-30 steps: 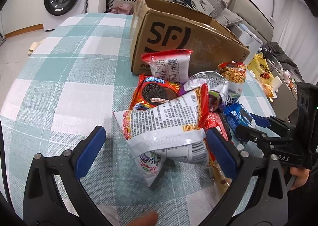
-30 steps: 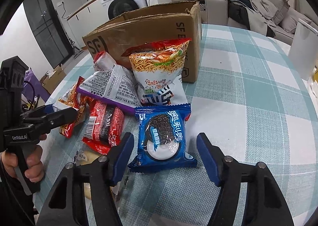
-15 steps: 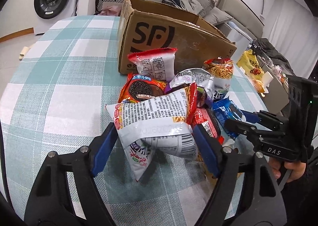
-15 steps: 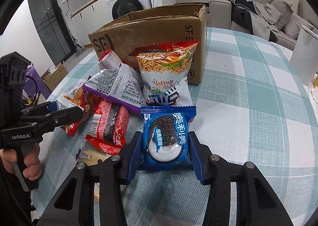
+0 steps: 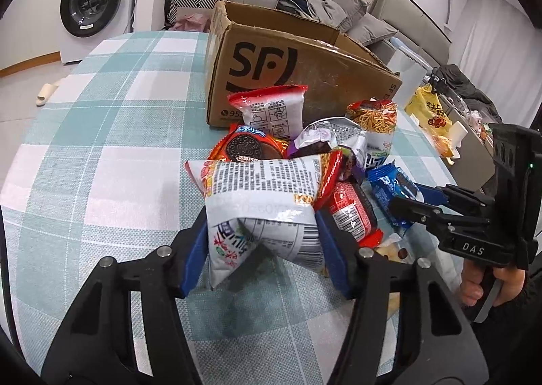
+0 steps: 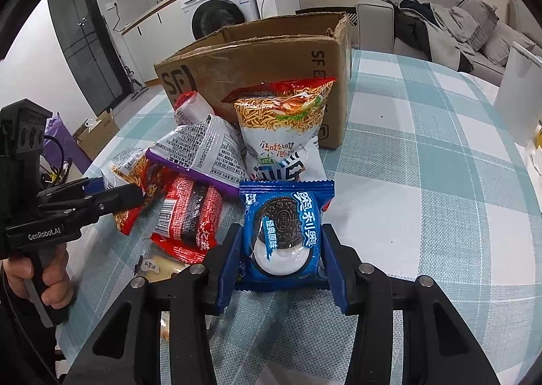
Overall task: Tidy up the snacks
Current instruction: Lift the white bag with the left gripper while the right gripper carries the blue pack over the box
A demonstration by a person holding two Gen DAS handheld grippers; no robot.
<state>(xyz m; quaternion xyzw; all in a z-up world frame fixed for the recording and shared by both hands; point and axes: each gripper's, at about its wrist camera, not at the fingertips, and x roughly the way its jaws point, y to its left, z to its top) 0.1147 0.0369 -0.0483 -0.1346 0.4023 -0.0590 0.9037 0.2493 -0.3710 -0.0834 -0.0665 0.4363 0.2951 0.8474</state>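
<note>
A pile of snack packets lies on the checked tablecloth in front of an open cardboard box (image 5: 298, 69), also seen in the right wrist view (image 6: 264, 63). My left gripper (image 5: 262, 246) is shut on a white and red noodle snack bag (image 5: 264, 195), its blue pads pressing both sides. My right gripper (image 6: 279, 263) is shut on a blue Oreo packet (image 6: 284, 229) at the near edge of the pile. The blue Oreo packet (image 5: 389, 188) and right gripper also show in the left wrist view.
In the pile are a red Oreo packet (image 5: 247, 147), a red-topped white bag (image 5: 271, 107), a noodle bag (image 6: 284, 120), a purple-edged silver bag (image 6: 200, 154) and a red wafer packet (image 6: 189, 219). A sofa and washing machine stand beyond the table.
Both grippers closed from wide open: the left onto the white noodle snack bag, the right onto the blue Oreo packet. Both cameras moved closer to the pile.
</note>
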